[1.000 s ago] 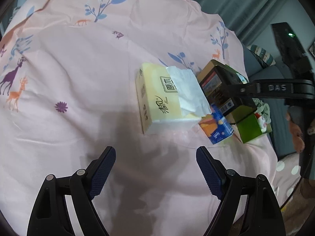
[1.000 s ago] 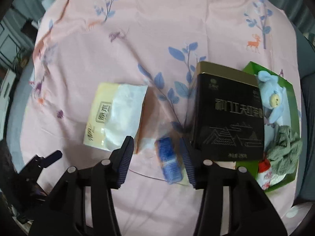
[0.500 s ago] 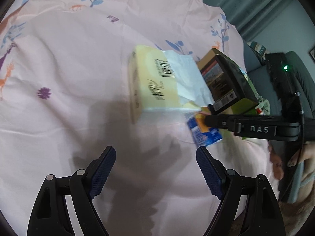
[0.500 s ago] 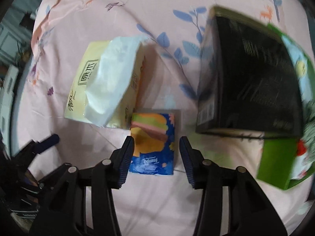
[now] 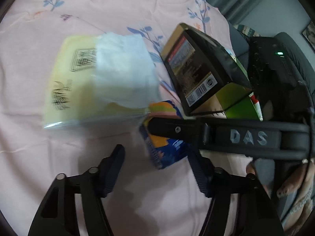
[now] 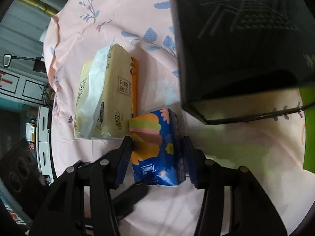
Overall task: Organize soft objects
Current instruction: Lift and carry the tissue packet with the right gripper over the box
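A blue Tempo tissue pack (image 6: pixel 157 147) lies on the pink printed cloth (image 6: pixel 216 206). My right gripper (image 6: pixel 157 139) straddles it, one finger close along each side, and I see no squeeze. In the left wrist view one of its fingers (image 5: pixel 177 129) crosses over the pack (image 5: pixel 163 149). My left gripper (image 5: pixel 155 153) is closing. The pack's near corner shows between its tips, close to the right-hand one, and the pads are off it. A yellow tissue pack (image 5: pixel 78 90) with a white sheet sticking out lies just to the left.
A black tin box (image 5: pixel 196 68) leans on a green box (image 5: pixel 236 102) right of the packs; in the right wrist view it (image 6: pixel 236 39) fills the upper right. A person's hand (image 5: pixel 291 179) holds the right gripper. Furniture stands beyond the cloth's left edge.
The left gripper has moved in toward the blue pack and its jaws have narrowed. The right gripper has come down and rolled, and its fingers now flank the pack.
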